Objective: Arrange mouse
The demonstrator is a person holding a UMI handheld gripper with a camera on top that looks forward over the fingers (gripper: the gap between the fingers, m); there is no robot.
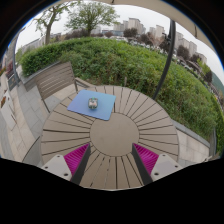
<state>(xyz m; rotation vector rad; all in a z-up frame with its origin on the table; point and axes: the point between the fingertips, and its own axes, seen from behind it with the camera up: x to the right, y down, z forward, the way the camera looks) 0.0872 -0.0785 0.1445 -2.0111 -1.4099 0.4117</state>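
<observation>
A small grey mouse (93, 103) lies on a blue mouse mat (92, 105) at the far left part of a round slatted wooden table (120, 135). My gripper (112, 160) hovers above the near side of the table, well short of the mouse. Its fingers are spread wide apart, and the magenta pads (76, 157) show at either side with only bare table slats between them. Nothing is held.
A wooden bench (55, 78) stands left of the table on a tiled terrace (20, 115). A green hedge (120, 55) runs behind, with a dark pole (167, 45) at the right and buildings beyond.
</observation>
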